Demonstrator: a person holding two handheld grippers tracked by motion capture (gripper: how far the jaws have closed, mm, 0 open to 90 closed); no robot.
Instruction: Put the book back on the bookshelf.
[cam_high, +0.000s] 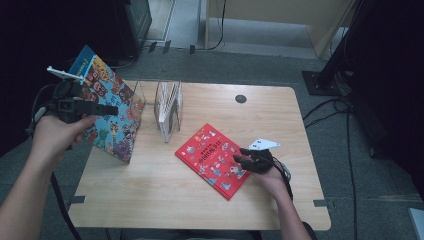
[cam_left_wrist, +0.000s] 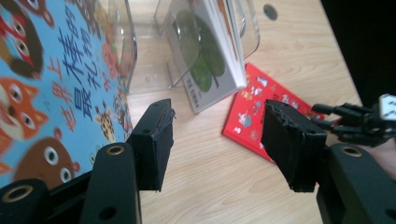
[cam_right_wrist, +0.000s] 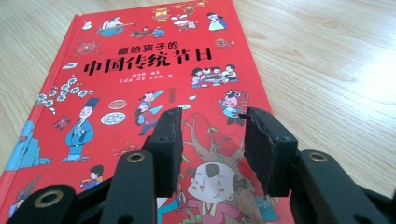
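Three picture books are in sight on the pale wooden table (cam_high: 150, 190), whose top is smooth laminate with rounded corners. A blue picture book (cam_high: 107, 112) covered in cartoon animals stands tilted at the left of the high view, leaning against an empty clear acrylic book rack (cam_high: 139, 97); a second clear rack (cam_high: 169, 107) just to its right, upper centre, holds one thin white-edged book (cam_left_wrist: 205, 51) upright between its walls. The red picture book (cam_high: 214, 159), a glossy hardcover with small festival drawings and black Chinese title lettering, lies flat right of centre, well apart from the racks, with bare wood between. The left gripper (cam_high: 102, 110) hangs at the blue book's cover; in the left gripper view its two black foam-faced pads (cam_left_wrist: 156, 140) stand apart with only tabletop between them, the blue cover just beside the left one, so it is released and grasps nothing. The right gripper (cam_high: 245, 159) rests low over the red book's right edge; its jaws stand parted above the cover, clamped on nothing. A dark round cable port (cam_high: 241, 99) sits in the tabletop at upper right, and black cables (cam_high: 345, 150) trail over the grey floor beside the table.
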